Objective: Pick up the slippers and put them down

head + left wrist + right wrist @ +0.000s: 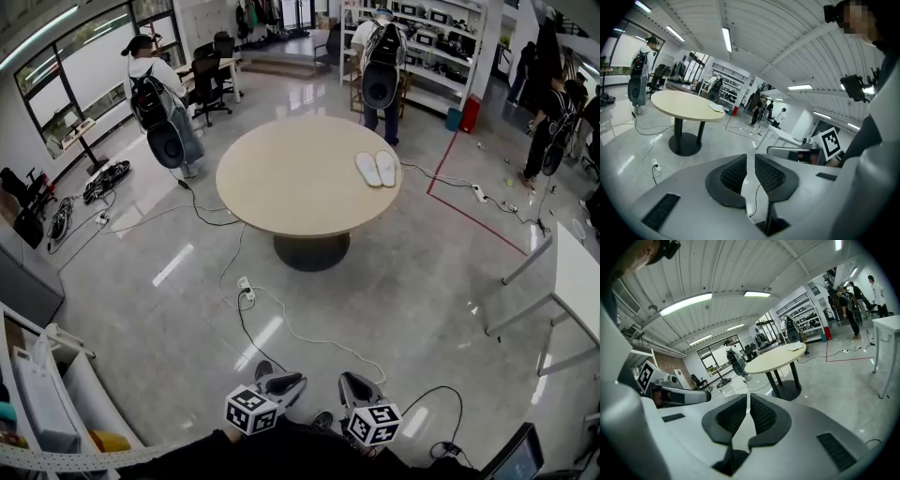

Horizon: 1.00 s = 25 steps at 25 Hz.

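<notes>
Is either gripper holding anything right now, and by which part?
Nothing is held. The left gripper and right gripper are both empty. The slippers lie on the table, far from both.

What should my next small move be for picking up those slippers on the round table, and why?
Probably step closer to the table: the slippers lie on its far right side, well beyond the left tongs and right tongs, both empty.

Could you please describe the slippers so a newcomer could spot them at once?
Find the round beige table on its dark pedestal in the middle of the floor. Near its far right edge lie the slippers, a white pair side by side and the only things on the tabletop.
</notes>
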{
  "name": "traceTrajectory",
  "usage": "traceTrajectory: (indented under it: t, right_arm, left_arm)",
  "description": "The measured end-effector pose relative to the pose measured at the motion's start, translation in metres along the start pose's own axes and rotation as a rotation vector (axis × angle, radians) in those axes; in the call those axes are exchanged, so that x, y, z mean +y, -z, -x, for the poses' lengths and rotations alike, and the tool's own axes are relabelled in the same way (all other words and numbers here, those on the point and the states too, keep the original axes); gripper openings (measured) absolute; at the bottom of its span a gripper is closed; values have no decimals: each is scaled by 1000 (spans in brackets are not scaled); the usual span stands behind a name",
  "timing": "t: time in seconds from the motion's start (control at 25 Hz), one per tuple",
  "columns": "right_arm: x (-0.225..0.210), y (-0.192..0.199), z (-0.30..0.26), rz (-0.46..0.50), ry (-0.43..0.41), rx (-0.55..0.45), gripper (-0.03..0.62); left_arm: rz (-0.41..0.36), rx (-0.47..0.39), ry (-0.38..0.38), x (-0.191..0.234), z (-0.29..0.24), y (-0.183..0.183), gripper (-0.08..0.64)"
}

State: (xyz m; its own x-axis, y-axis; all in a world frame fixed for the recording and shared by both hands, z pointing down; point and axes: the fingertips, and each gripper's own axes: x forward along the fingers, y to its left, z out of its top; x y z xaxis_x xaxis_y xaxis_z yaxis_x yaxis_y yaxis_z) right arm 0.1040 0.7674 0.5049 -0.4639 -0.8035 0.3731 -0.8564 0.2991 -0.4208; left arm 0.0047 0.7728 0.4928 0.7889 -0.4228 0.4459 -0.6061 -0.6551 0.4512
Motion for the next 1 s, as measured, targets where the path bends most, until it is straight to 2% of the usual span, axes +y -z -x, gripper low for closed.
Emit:
traceTrajectory:
  t: [0.2,0.44,0.64,0.84,1.0]
  right_arm:
    - [-25,-14,-32,3,38,6,34]
    - [-57,-72,-85,-6,152,-27,34]
    - [-53,-108,-154,21,193,-20,34]
    - [-59,-123,-208,20,245,1,33]
    - [-59,-136,-235,25,280,13,34]
  left_arm:
    - [18,17,31,32,-33,-17,67]
    - [-13,9,125,80,-75,-87,67]
    - [-14,8,179,143,-93,-137,67]
    - [21,32,218,203,-110,-158,67]
    - [32,53,247,233,-120,-174,67]
